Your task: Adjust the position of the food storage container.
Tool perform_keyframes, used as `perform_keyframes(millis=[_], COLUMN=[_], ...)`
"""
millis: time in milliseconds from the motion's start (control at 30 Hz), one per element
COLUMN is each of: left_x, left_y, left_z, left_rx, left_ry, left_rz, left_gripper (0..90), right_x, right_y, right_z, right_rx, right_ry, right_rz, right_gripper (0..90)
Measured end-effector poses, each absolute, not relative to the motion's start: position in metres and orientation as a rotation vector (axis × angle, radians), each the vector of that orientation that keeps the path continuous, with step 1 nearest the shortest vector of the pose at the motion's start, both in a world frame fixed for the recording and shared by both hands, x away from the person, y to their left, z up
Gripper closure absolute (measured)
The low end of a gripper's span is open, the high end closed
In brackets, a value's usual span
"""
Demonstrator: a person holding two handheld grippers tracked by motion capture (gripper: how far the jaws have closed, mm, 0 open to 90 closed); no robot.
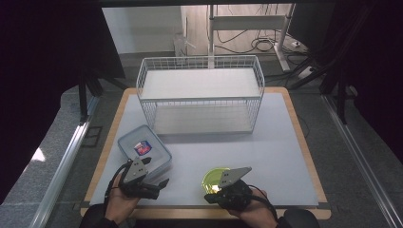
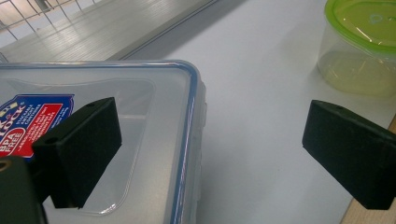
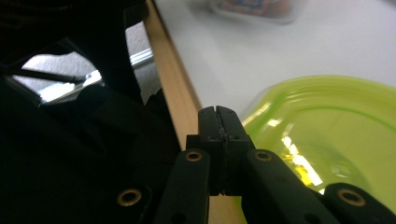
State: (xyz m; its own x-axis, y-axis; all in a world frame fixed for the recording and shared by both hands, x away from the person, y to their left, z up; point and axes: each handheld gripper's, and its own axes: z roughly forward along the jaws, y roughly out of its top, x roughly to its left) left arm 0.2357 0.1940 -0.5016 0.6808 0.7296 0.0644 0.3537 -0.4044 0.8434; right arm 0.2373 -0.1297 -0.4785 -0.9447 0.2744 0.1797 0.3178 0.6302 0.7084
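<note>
1. So far, nothing is stowed: the wire basket [image 1: 199,95] at the far side of the bench [image 1: 266,156] stands empty.
2. The left tongs [image 2: 205,154] gape wide, one pad over the flat blue-rimmed container [image 2: 154,140], not pinching it.
3. The right tongs [image 3: 218,126] are pressed together, holding nothing, just beside the green-lidded tub [image 3: 327,135]; contact is probably absent, though blur hampers judging.
4. Both grasps remain.
</note>
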Motion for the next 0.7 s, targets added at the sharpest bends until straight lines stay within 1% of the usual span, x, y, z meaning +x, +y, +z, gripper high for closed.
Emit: perform_keyframes(millis=[333, 700], left_x=[0.236, 0.236], left_y=[0.193, 0.192], left_z=[-0.502, -0.503], left_rx=[2.027, 2.034], left_ry=[0.83, 0.827], left_rz=[0.539, 0.534], left_gripper=[4.7, 4.8], right_x=[0.243, 0.254], right_y=[-0.131, -0.14], right_z=[-0.485, -0.486], right_rx=[-0.556, -0.631], right_ry=[-2.796, -2.806], right_rz=[-1.181, -1.208], right_gripper=[90.0, 90.0])
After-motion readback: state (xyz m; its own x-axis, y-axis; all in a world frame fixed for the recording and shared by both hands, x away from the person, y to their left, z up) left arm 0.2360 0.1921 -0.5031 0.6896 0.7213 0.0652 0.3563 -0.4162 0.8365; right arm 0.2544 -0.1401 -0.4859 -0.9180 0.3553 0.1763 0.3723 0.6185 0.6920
